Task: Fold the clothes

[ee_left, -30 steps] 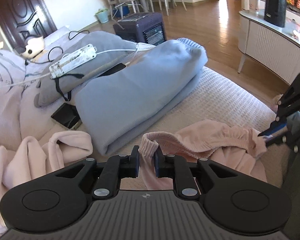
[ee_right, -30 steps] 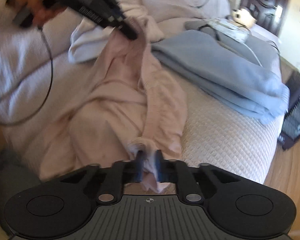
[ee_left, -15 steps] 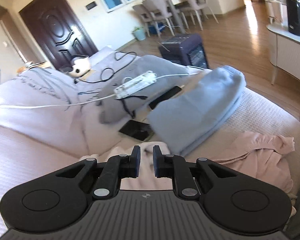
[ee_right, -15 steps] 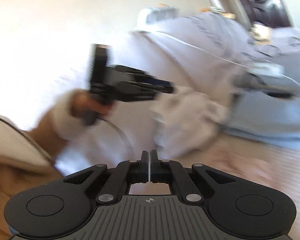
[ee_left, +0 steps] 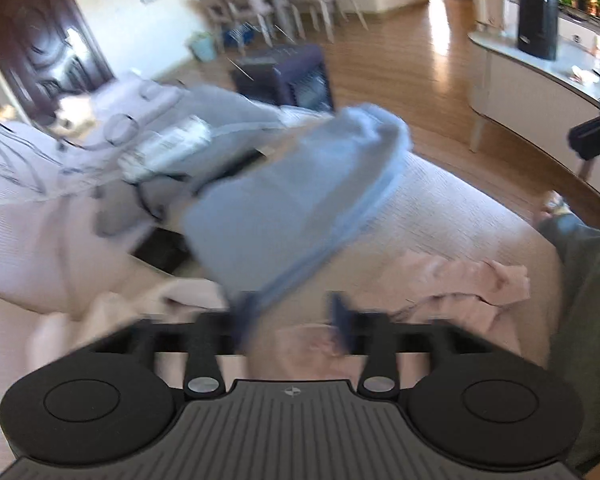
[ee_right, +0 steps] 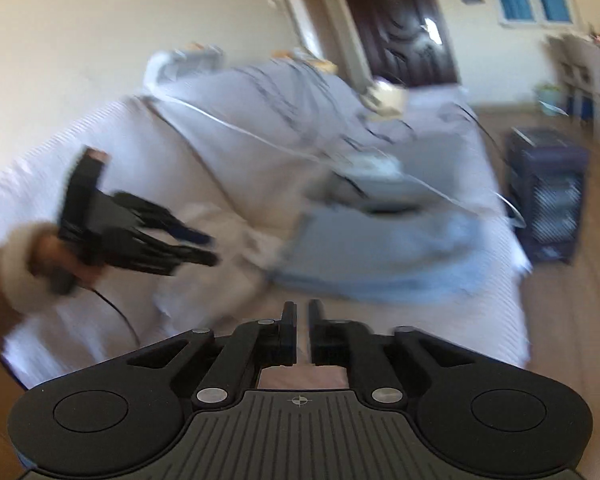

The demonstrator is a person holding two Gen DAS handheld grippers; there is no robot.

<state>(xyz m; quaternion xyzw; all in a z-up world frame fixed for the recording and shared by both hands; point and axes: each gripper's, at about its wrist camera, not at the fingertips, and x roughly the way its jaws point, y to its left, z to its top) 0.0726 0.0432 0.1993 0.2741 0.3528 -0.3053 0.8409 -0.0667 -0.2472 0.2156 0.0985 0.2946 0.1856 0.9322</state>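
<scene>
The pink garment (ee_left: pixel 456 292) lies crumpled on the bed (ee_left: pixel 452 204) beside the folded blue one (ee_left: pixel 284 208); my left fingers (ee_left: pixel 292 320) are spread wide above it, empty. My right fingers (ee_right: pixel 299 320) are nearly closed on nothing. Only the right view shows my left hand (ee_right: pixel 56 260).

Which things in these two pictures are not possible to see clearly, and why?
- Left wrist view: pink garment, near part hidden behind the left tongs; motion blur.
- Left wrist view: right tongs cut by the edge.
- Right wrist view: folded blue garment smeared by blur.
</scene>
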